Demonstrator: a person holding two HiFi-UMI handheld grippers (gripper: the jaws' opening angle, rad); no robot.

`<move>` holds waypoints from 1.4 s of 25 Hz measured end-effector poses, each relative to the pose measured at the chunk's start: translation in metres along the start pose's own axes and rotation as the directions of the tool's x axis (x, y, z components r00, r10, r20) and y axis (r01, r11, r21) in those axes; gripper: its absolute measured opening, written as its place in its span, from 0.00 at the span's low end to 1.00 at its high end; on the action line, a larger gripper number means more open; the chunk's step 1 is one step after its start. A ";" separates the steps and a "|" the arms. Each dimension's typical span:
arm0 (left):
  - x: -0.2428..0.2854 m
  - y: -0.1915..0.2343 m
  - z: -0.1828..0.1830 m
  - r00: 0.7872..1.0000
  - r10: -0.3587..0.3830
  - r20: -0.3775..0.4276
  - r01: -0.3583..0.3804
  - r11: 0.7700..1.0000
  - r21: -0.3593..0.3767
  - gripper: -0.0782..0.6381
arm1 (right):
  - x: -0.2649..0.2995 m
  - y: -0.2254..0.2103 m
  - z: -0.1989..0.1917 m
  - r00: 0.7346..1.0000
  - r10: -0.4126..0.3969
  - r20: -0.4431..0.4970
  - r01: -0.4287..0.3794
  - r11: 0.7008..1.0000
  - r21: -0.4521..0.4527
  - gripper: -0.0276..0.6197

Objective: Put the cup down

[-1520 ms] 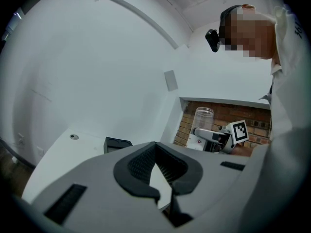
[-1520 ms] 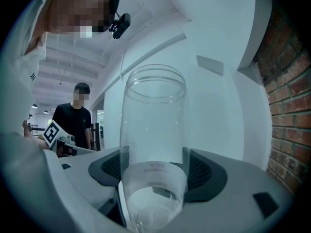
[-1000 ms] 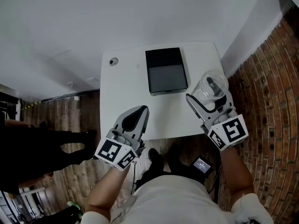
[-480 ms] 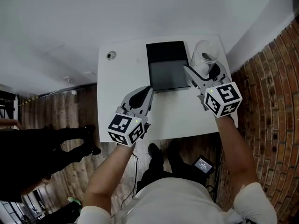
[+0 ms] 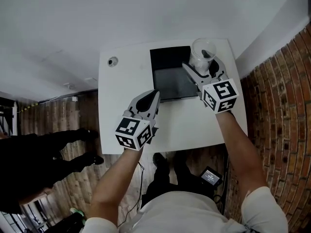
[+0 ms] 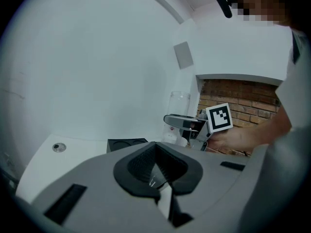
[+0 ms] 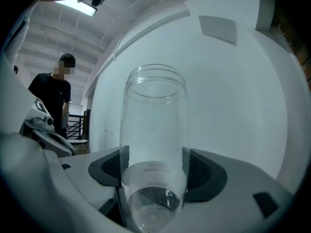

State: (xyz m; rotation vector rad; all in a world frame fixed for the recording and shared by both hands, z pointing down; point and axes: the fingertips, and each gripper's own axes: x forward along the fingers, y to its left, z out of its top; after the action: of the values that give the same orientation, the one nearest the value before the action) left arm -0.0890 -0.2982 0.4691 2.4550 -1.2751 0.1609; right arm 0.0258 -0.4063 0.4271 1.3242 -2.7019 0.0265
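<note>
A clear plastic cup (image 5: 201,55) stands upright over the table's far right corner. My right gripper (image 5: 200,71) is shut on its lower part. In the right gripper view the dark pads (image 7: 200,171) press on both sides of the cup (image 7: 154,140). The left gripper view shows the cup (image 6: 178,108) held just right of the black tray (image 6: 127,143); whether its base touches the table is hidden. My left gripper (image 5: 148,101) hovers over the table's middle, shut with nothing in it (image 6: 158,171).
A black square tray (image 5: 170,72) lies on the white table (image 5: 121,106) just left of the cup. A small round fitting (image 5: 112,61) sits at the far left corner. A brick wall (image 5: 277,106) runs along the right. A person (image 7: 51,101) stands beyond the table.
My right gripper has carried the cup from the table's right edge forward to the far right corner beside the tray. My left gripper has moved forward over the table.
</note>
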 end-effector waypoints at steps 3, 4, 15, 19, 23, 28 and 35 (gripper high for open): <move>0.006 0.004 -0.003 1.000 0.002 -0.010 -0.002 1.000 -0.004 0.12 | 0.018 -0.007 -0.006 1.000 -0.003 -0.006 0.003 1.000 0.009 0.59; 0.008 0.005 -0.004 1.000 0.003 -0.012 -0.003 1.000 -0.006 0.12 | 0.023 -0.009 -0.007 1.000 -0.003 -0.008 0.003 1.000 0.011 0.59; 0.030 0.018 -0.007 0.999 0.016 -0.030 -0.016 1.000 -0.010 0.12 | 0.078 -0.029 -0.019 1.000 -0.004 -0.018 0.004 1.000 0.011 0.59; 0.033 0.022 -0.009 0.999 0.018 -0.036 -0.018 1.000 -0.017 0.12 | 0.095 -0.034 -0.018 1.000 -0.003 -0.007 0.003 1.000 0.023 0.59; 0.034 0.024 -0.013 0.999 0.021 -0.040 -0.022 0.999 -0.027 0.12 | 0.111 -0.037 -0.022 1.000 0.003 -0.010 -0.002 1.000 0.015 0.59; 0.033 0.024 -0.018 0.999 0.027 -0.045 -0.029 0.999 -0.033 0.12 | 0.123 -0.037 -0.028 1.000 0.012 -0.004 -0.012 1.000 0.012 0.59; 0.035 0.024 -0.019 0.999 0.028 -0.044 -0.030 0.999 -0.040 0.12 | 0.133 -0.039 -0.041 1.000 0.003 -0.010 -0.002 1.000 0.013 0.59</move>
State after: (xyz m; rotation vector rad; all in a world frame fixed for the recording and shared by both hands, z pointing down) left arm -0.0864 -0.3304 0.5029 2.3867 -1.2840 0.1932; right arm -0.0190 -0.5314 0.4833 1.3206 -2.6997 0.0510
